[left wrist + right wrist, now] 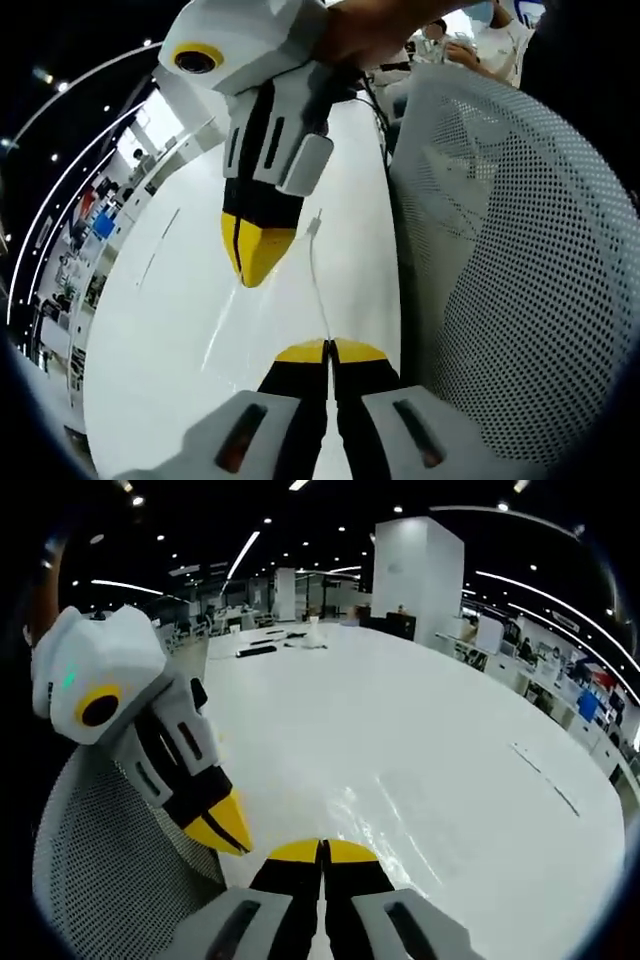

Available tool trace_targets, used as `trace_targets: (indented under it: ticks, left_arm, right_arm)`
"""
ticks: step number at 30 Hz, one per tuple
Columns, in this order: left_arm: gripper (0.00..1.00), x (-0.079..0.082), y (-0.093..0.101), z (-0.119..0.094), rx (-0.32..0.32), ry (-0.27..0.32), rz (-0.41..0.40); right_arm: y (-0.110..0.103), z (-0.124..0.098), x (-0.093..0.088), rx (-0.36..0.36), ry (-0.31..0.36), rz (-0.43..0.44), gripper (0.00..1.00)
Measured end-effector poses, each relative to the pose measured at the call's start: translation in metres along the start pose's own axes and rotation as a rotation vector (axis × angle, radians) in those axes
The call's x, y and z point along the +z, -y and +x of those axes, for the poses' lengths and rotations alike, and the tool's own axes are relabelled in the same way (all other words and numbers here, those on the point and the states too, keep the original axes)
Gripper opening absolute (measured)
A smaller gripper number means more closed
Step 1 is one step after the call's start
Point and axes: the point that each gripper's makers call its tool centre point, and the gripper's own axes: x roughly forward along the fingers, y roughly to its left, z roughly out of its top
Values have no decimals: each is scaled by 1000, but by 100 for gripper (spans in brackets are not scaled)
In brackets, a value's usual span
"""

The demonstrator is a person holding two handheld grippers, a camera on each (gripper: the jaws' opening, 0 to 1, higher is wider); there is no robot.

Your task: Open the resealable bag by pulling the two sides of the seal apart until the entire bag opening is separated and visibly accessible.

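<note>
In the left gripper view, the left gripper (327,350) was seen with its yellow tips pressed together, and a thin clear film edge ran up from between them; it was judged to be pinching one side of the resealable bag (275,300). The right gripper (256,255) entered that view from above, its tips likewise closed, just beyond and slightly left of the left gripper's tips, with the film stretched between the two.

In the right gripper view, the right gripper's own tips (322,852) were closed, and the left gripper (222,830) lay close beside them at the left; whether film was caught there could not be made out.

The bag was held up between the two grippers, over the table (180,330) near its edge, beside a white mesh chair back (520,280). Its seal line appeared to run lengthwise along the left gripper's forward axis. The coming pull was judged to depend on the grippers drawing apart across that line.

The bag looked clear, nearly invisible, marked by faint glints and creases. Its mouth was not yet visibly separated.
</note>
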Motion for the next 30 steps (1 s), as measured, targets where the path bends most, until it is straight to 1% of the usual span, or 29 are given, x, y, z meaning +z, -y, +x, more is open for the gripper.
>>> trace_targets:
  ticks: [5, 11, 19, 23, 27, 30]
  left_arm:
    - [0, -1, 1, -1, 0, -1, -11]
    - [0, 2, 6, 2, -11, 4, -14]
    - [0, 2, 6, 3, -13, 12, -36]
    - [0, 2, 8, 3, -25, 10, -26]
    - [0, 4, 2, 1, -7, 19, -7]
    - [0, 3, -11, 1, 35, 16, 9]
  right_arm:
    - [3, -1, 4, -8, 20, 25, 0]
    - [12, -4, 12, -33, 57, 71, 0]
    - [17, -7, 17, -54, 79, 88, 0]
    - [19, -7, 20, -60, 92, 99, 0]
    - [20, -9, 28, -73, 109, 87, 0]
    - [24, -12, 34, -82, 124, 75, 0]
